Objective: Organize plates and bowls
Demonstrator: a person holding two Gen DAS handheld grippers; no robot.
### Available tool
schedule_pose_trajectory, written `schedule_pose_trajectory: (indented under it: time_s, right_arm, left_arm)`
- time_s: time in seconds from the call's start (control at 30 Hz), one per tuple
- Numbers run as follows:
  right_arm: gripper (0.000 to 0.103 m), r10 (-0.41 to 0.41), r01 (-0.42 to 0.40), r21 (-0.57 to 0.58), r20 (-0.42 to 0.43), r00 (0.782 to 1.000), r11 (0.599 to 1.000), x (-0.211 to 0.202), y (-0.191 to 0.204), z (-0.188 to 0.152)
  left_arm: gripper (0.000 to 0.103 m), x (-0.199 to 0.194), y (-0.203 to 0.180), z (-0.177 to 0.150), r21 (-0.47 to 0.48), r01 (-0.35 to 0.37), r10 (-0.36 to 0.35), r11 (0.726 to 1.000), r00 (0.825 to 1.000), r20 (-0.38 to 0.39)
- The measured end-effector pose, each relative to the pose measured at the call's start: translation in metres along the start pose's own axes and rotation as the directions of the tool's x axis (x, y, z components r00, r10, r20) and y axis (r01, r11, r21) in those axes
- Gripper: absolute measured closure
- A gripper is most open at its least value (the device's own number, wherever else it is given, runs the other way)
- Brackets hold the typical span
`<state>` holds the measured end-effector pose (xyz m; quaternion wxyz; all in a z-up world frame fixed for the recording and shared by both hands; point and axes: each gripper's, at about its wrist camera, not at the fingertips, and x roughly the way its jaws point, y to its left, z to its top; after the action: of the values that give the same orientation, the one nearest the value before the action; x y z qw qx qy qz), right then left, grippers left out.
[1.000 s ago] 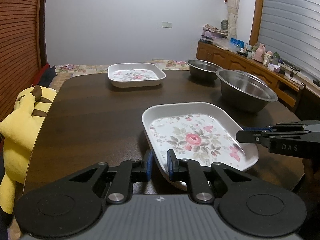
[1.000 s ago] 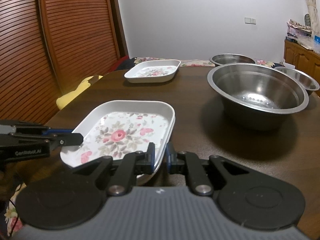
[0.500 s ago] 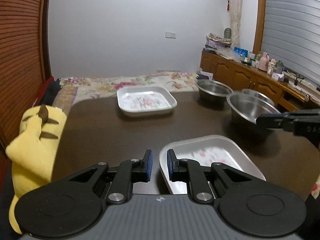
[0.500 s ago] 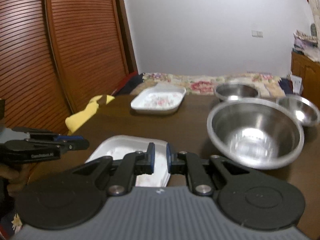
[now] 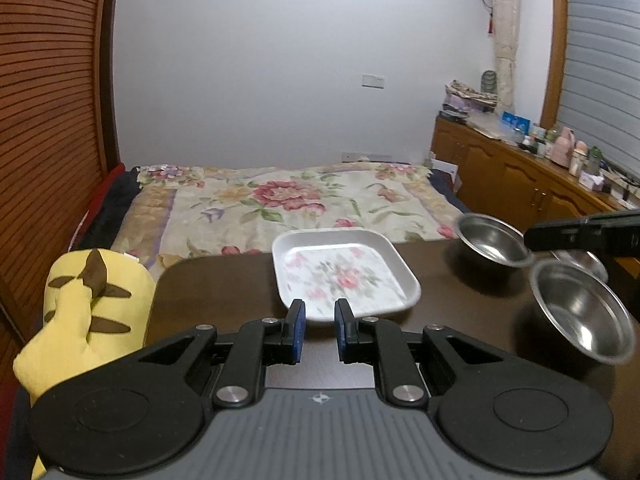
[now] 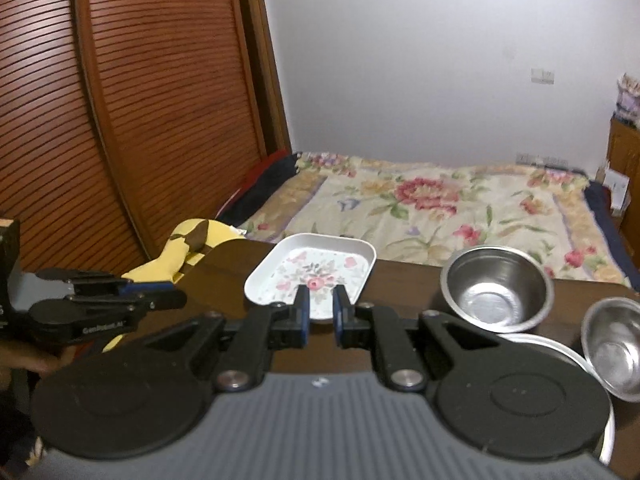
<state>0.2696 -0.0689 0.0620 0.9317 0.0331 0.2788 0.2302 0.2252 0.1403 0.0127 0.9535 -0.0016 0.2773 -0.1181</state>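
1. Floral plate (image 5: pixel 346 276), a white square dish with a pink flower print, lay flat on the dark desk (image 5: pixel 224 284) near its far edge, its image blurred in the left wrist view.
2. Left gripper (image 5: pixel 319 330) hung above the desk just short of the plate's near rim, its jaws parted by a narrow gap with nothing between them.
3. Right gripper (image 6: pixel 321 313) hung likewise before the same plate (image 6: pixel 316 276), jaws also narrowly apart and holding nothing.
4. From the right wrist view the left gripper (image 6: pixel 176 298) appeared at the left side, over the desk's edge; whether its jaws touched could not be told from there.
5. From the left wrist view the right gripper (image 5: pixel 536 238) reached in from the right, above the bowls.
6. Three steel bowls stood right of the plate: a far bowl (image 6: pixel 496 290), a small bowl (image 6: pixel 614 354) at the right edge, and a large bowl (image 6: pixel 548 350) mostly hidden behind the right gripper's body.
7. A yellow plush toy (image 5: pixel 86 308) leaned at the desk's left side.
8. A bed with a floral cover (image 5: pixel 288 200) lay beyond the desk.
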Motion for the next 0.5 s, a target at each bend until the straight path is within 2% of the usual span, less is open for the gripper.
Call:
schedule_pose_trajectory:
  time_s: [0.13, 0.37, 0.4, 0.43, 0.5]
  right_arm:
    - [0.088, 0.006, -0.006, 0.003, -0.042, 0.999, 1.000, 0.023, -0.003, 0.005]
    - [0.086, 0.013, -0.012, 0.011, -0.147, 0.989, 1.000, 0.076, -0.014, 0.019]
    - [0.084, 0.009, -0.007, 0.018, -0.160, 0.987, 1.000, 0.083, -0.017, 0.020]
    - [0.072, 0.006, -0.001, 0.029, -0.169, 0.986, 1.000, 0.089, -0.021, 0.021]
    - [0.062, 0.004, 0.007, 0.060, -0.185, 0.983, 0.998, 0.100, -0.030, 0.021]
  left_arm:
    - [0.073, 0.015, 0.005, 0.012, -0.016, -0.009, 0.009, 1.000, 1.000, -0.008]
    - [0.071, 0.045, 0.015, 0.020, -0.038, -0.024, 0.022, 0.999, 0.999, -0.042]
    - [0.071, 0.050, 0.016, 0.020, -0.042, -0.025, 0.023, 0.999, 0.999, -0.048]
    - [0.071, 0.055, 0.018, 0.020, -0.044, -0.026, 0.023, 0.999, 0.998, -0.057]
    - [0.071, 0.065, 0.021, 0.019, -0.047, -0.030, 0.026, 0.998, 0.997, -0.072]
